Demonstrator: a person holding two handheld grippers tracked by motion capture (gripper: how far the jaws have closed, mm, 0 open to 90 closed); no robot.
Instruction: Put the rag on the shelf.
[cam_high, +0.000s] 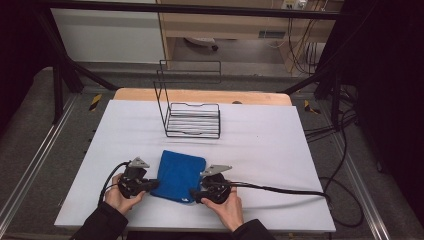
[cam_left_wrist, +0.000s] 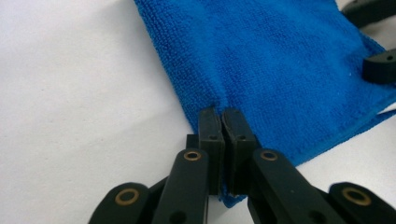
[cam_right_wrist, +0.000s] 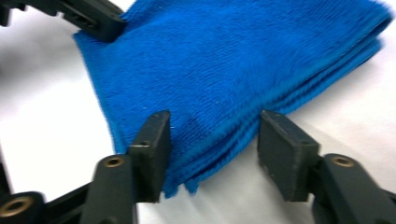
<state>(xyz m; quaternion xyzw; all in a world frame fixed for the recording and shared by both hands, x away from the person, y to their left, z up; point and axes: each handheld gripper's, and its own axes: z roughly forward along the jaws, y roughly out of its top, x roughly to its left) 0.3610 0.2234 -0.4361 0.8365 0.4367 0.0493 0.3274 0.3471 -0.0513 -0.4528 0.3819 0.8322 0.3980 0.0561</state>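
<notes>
At the blue cloth (cam_high: 178, 175) near edge, left tongs (cam_left_wrist: 222, 122) clamped on it, right tongs (cam_right_wrist: 212, 140) apart.

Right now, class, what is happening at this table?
A person works a folded blue cloth on a white table with two hand-held grippers. The left gripper is shut on the cloth's near corner. The right gripper straddles another corner with its jaws still apart, not yet pinching it. A black wire rack stands untouched farther back on the table.
</notes>
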